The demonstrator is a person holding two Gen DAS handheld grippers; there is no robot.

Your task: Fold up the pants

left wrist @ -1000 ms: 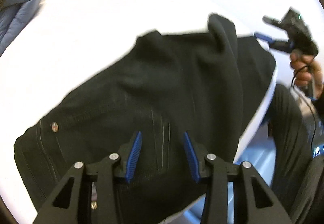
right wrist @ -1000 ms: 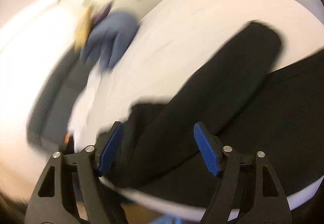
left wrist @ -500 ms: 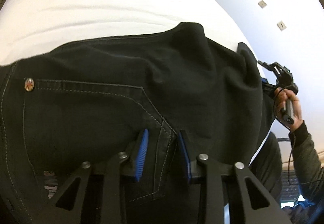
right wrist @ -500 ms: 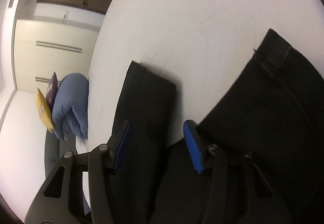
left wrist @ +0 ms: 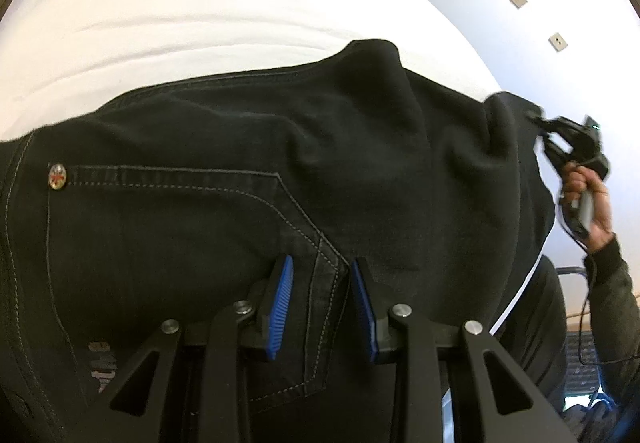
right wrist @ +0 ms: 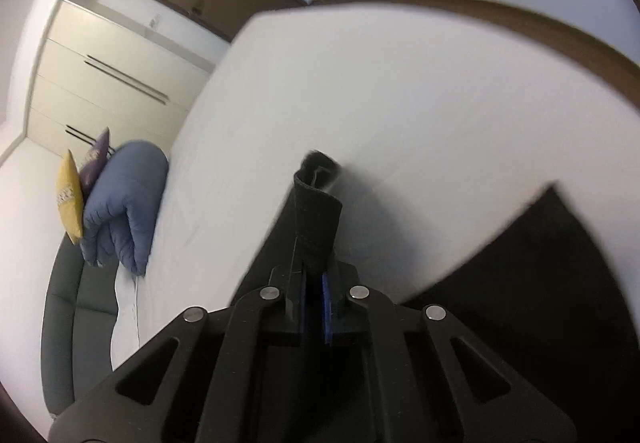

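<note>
Currently the black pants lie spread across the near part of a white bed, waist end to the left, back pocket facing up with a small metal rivet at its far-left corner. Left gripper sits low over the pocket's right corner, jaws partly open, blue pads either side of the stitched seam; whether they press the cloth, cannot tell. Right gripper is clamped tight on a leg hem, which stands up, folded, just beyond the pads. Seen from the left wrist, that gripper is at the far right edge of the pants, gripped by a hand in a dark sleeve. Blue duvet and a yellow pillow at the bed's far left.
</note>
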